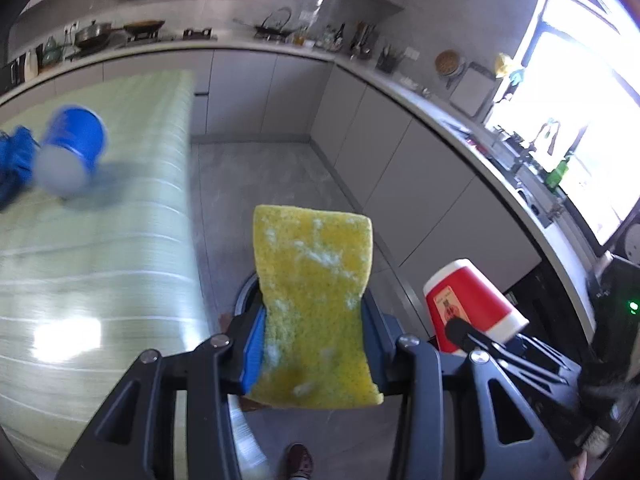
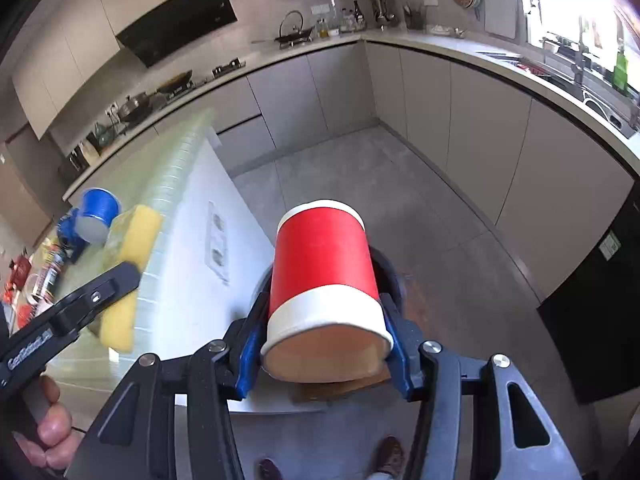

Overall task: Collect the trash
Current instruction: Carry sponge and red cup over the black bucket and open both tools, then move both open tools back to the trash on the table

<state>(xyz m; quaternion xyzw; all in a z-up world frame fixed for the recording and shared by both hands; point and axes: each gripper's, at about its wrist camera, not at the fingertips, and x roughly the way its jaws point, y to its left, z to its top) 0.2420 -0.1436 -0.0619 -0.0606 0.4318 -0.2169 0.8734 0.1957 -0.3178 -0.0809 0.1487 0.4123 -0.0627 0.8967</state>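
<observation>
Sponge (image 1: 316, 304) soft, light, pinched at its sides by our left claw (image 1: 312, 344) | red cup (image 2: 324, 276) crushable, clamped near rim by our right claw (image 2: 324, 348) | blue cup (image 1: 74, 144) on surface left of sponge.

My view takes in a table (image 1: 100, 240) covered in a pale green striped cloth, its white side panel facing the grey tiled floor (image 2: 440, 208). A blue paper cup (image 1: 74, 146) lies tipped on the cloth, touching crumpled blue wrapping (image 1: 14, 164). More clutter sits blurred further along the table.
</observation>
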